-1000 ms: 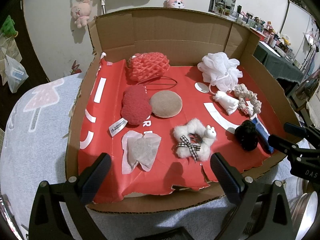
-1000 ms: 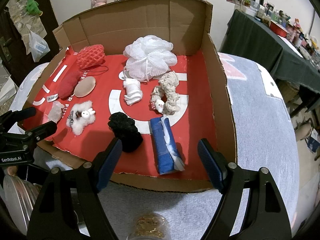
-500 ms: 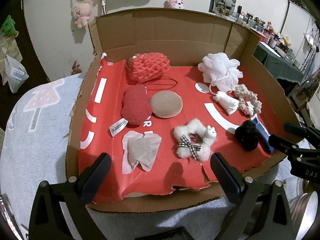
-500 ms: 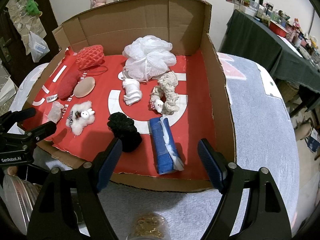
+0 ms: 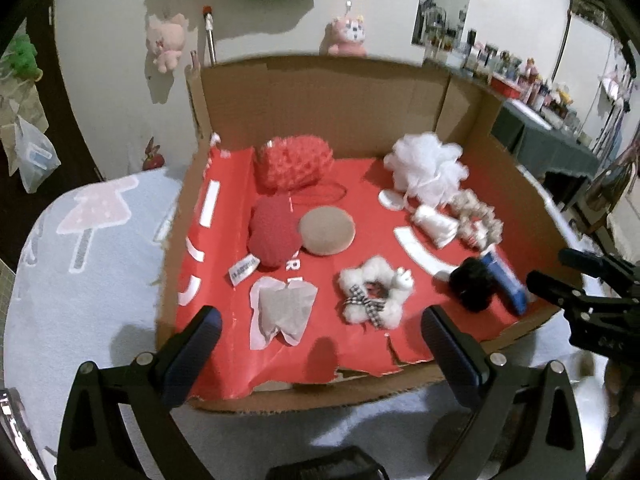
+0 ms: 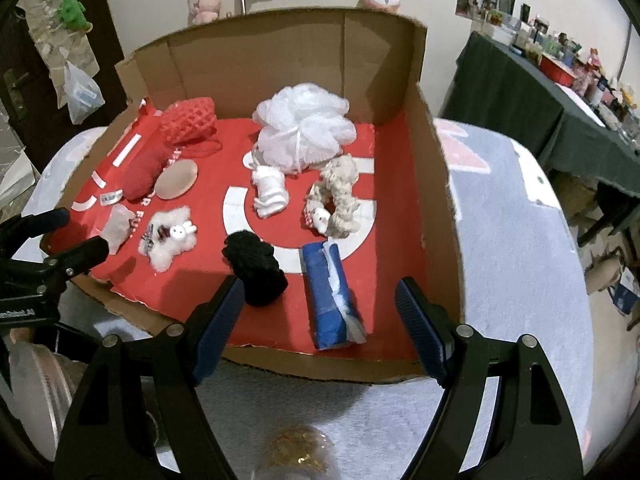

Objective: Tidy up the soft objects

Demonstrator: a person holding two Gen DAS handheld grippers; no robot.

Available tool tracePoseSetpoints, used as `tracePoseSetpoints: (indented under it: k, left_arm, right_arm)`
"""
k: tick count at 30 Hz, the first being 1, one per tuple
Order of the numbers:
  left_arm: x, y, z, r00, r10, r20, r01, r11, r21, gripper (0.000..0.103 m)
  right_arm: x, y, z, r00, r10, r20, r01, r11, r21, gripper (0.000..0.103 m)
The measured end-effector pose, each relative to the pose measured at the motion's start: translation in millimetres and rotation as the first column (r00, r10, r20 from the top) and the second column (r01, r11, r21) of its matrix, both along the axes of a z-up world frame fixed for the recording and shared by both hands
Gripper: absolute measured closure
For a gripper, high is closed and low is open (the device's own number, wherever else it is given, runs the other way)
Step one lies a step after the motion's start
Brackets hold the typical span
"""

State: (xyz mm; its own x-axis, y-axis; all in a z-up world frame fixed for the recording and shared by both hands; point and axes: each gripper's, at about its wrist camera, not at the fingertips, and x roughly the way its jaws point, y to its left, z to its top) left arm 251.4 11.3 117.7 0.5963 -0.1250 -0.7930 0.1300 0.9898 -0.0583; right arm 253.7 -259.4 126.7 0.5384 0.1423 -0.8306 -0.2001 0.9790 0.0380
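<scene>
An open cardboard box [image 5: 320, 96] with a red liner holds soft objects: a red mesh pouch [image 5: 294, 162], a red plush pad [image 5: 274, 236], a tan round puff [image 5: 327, 231], a white pouch [image 5: 282, 312], a fluffy white scrunchie [image 5: 374, 298], a white bath pouf [image 6: 306, 126], a white sock [image 6: 270, 192], a beige scrunchie [image 6: 338, 198], a black scrunchie [image 6: 256, 270] and a blue roll [image 6: 330, 300]. My left gripper [image 5: 320, 350] is open and empty at the box's front edge. My right gripper [image 6: 320, 324] is open and empty, over the blue roll's near end.
The box sits on a light cloth-covered table [image 6: 516, 240]. A gold-lidded jar [image 6: 298, 456] stands below the right gripper. Plush toys [image 5: 166, 42] hang on the back wall. A dark-covered table with clutter [image 6: 560, 92] stands at the right.
Both grippers have moved forward and lower toward the box, so its contents look nearer. The objects have not moved.
</scene>
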Motion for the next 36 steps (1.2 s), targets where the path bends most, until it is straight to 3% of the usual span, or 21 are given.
tracePoseSetpoints:
  k: [8,11,14,19,23,28,36]
  left_arm:
    - [-70.0,2.1,46.0,0.983,0.002,0.185,0.005,0.999,-0.034,0.000]
    - [-100.0,2.4,51.9,0.970,0.015,0.242,-0.004,0.999,-0.044,0.000]
    - [-136.6,1.4,50.1,0.950,0.048,0.309,-0.043,0.999,-0.025,0.000]
    - [-179.1,-1.2,29.8,0.944,0.051,0.327,-0.042,0.998,-0.037,0.000]
    - [-197.5,-4.6,1.2,0.945,0.059,0.321,-0.050,0.998,-0.037,0.000]
    - [-199.1,-7.2,-36.5,0.968,0.064,0.243,-0.058,0.998,-0.031,0.000]
    - [-187.8,-17.8,-83.2,0.987,0.075,0.143,-0.083,0.995,0.051,0.000]
  right_arm:
    - [-46.8,-11.6,59.0,0.986,-0.001,0.169,-0.009,0.998,0.057,0.022]
    - [-83.7,-12.8,77.7,0.965,0.006,0.262,-0.025,0.997,0.067,0.013]
    - [-121.0,-14.5,82.4,0.944,0.005,0.329,-0.027,0.998,0.063,0.012]
    - [-171.4,-11.9,60.4,0.928,-0.001,0.372,-0.024,0.998,0.062,0.011]
    - [-199.8,-0.9,31.0,0.916,0.012,0.401,-0.010,1.000,-0.006,0.011]
    - [-206.5,0.8,-11.7,0.944,-0.008,0.330,0.003,1.000,0.017,0.011]
    - [-194.6,3.3,-59.3,0.972,-0.035,0.234,0.036,0.999,0.001,0.011]
